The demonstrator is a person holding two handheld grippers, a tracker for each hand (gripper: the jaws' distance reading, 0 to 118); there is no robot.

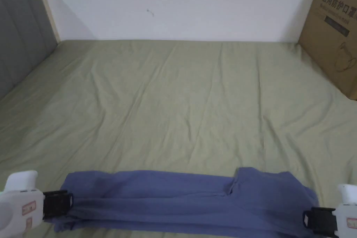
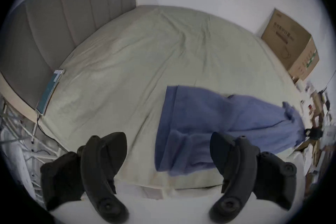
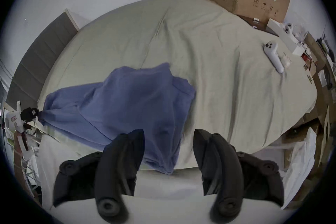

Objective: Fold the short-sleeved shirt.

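The shirt (image 1: 188, 202) lies along the bed's (image 1: 181, 102) near edge, a gripper at each end; headboard (image 1: 21, 33) at the left edge, cardboard box (image 1: 331, 29) on the far right corner.

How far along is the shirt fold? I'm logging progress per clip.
Done: the blue shirt lies along the bed's near edge as a long rumpled band, seemingly doubled lengthwise. In hand: nothing; the left gripper and right gripper sit at its ends, jaws open. Left: smoothing it and folding the band crosswise.
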